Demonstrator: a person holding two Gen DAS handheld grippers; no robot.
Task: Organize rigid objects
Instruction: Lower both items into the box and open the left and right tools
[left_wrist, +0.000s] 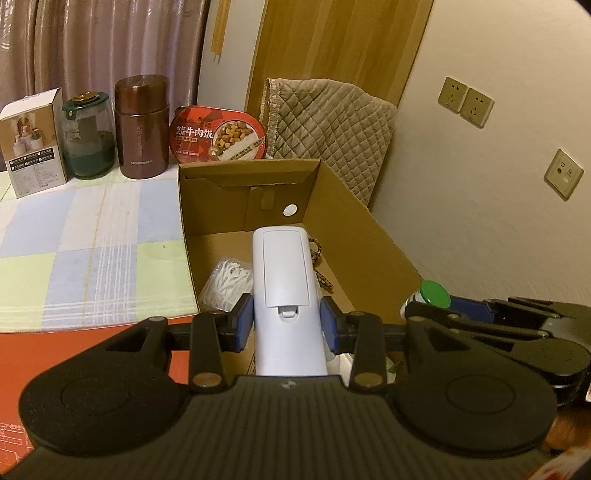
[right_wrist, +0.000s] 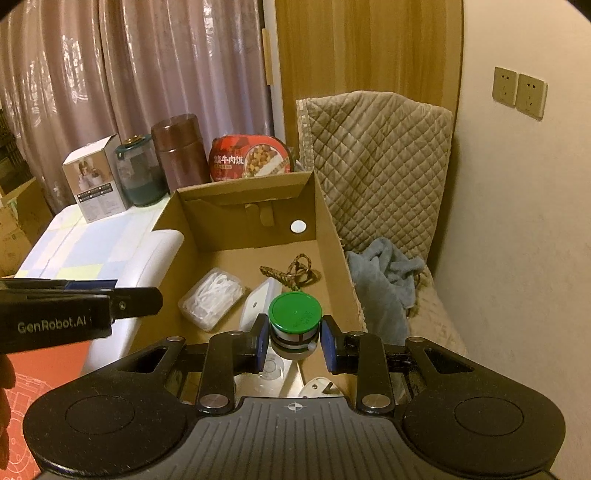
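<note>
The left gripper (left_wrist: 286, 325) is clamping its blue pads on a long white plastic remote control (left_wrist: 284, 284), back side up, holding it over the near end of an open brown cardboard box (left_wrist: 369, 229). Just to its right, the right gripper (right_wrist: 294, 341) is gripping a small round bottle with a green screw cap (right_wrist: 294, 314), also above the box's near end. Inside the box a clear plastic case of white floss picks (right_wrist: 211, 297) is lying at the left, a flat white rectangular case (right_wrist: 258, 301) beside it, and a braided brown cord (right_wrist: 291, 273) farther in. Beyond the box, on a pastel checked tablecloth (left_wrist: 92, 236), are standing a white product carton (left_wrist: 33, 142), a green-lidded glass jar (left_wrist: 86, 136), a brown metal flask (left_wrist: 142, 125) and a red instant beef-rice bowl (left_wrist: 218, 134).
</note>
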